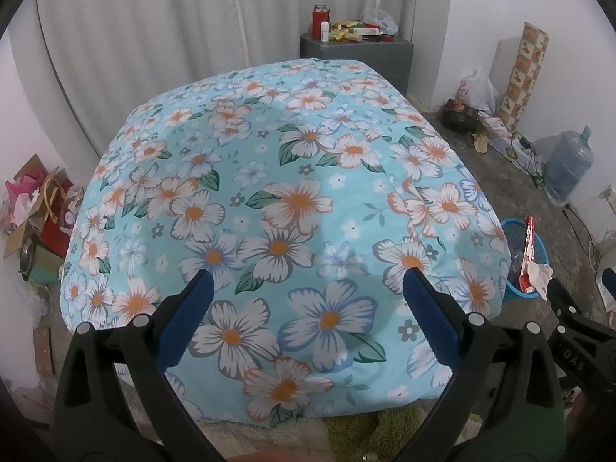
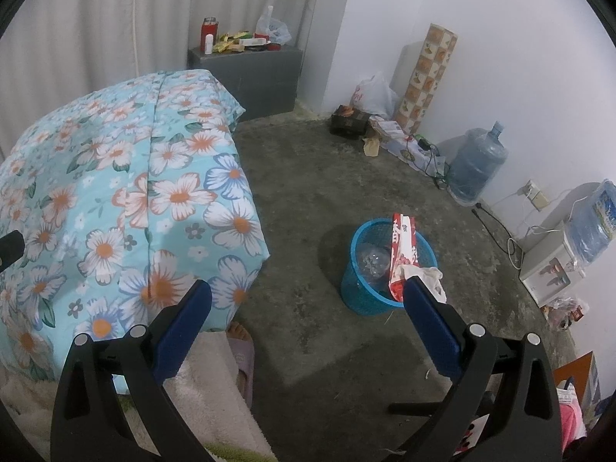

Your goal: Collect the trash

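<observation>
A blue mesh trash basket stands on the concrete floor right of the bed. It holds a red and white snack wrapper, a clear plastic bottle and a crumpled white tissue. The basket also shows in the left wrist view at the right edge. My right gripper is open and empty, above the floor just left of the basket. My left gripper is open and empty over the floral bed cover. The right gripper also shows in the left wrist view.
A grey cabinet with a red flask and packets stands at the bed's head. Bags, a box, cables and a water jug line the right wall, with a water dispenser. A slippered foot shows by the bed. Bags and boxes lie on the left.
</observation>
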Motion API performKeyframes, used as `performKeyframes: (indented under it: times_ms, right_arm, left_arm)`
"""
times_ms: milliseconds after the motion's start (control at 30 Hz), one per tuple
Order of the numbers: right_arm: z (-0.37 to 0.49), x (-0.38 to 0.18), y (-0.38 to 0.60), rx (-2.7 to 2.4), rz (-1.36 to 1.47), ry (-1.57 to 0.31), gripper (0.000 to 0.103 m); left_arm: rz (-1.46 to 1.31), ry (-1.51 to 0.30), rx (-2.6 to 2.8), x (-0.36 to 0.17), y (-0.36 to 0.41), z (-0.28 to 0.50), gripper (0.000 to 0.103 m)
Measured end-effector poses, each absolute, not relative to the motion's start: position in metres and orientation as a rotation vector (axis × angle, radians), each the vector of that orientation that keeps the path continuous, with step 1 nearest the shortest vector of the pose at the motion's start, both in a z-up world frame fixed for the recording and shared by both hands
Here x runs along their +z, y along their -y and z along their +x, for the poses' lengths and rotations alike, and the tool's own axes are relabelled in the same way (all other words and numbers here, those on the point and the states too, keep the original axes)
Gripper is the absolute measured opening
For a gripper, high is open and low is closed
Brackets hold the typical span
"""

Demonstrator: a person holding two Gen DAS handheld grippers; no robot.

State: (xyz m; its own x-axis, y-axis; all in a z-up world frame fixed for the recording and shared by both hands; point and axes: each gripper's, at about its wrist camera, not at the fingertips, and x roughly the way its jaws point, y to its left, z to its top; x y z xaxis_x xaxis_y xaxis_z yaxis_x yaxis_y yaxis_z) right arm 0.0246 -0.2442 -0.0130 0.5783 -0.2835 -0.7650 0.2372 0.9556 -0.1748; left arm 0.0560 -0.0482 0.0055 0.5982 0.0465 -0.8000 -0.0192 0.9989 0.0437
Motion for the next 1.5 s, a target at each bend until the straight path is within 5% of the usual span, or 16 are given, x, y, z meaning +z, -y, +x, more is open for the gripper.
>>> performKeyframes:
  times_ms: [1500]
  right_arm:
    - [0.0245,-0.0106,0.2417,-0.311,-0.052,-0.901,0.097]
  left_arm:
    - [0.029,-0.936,0.034,0.0036,0.0448,0.0574,0.094]
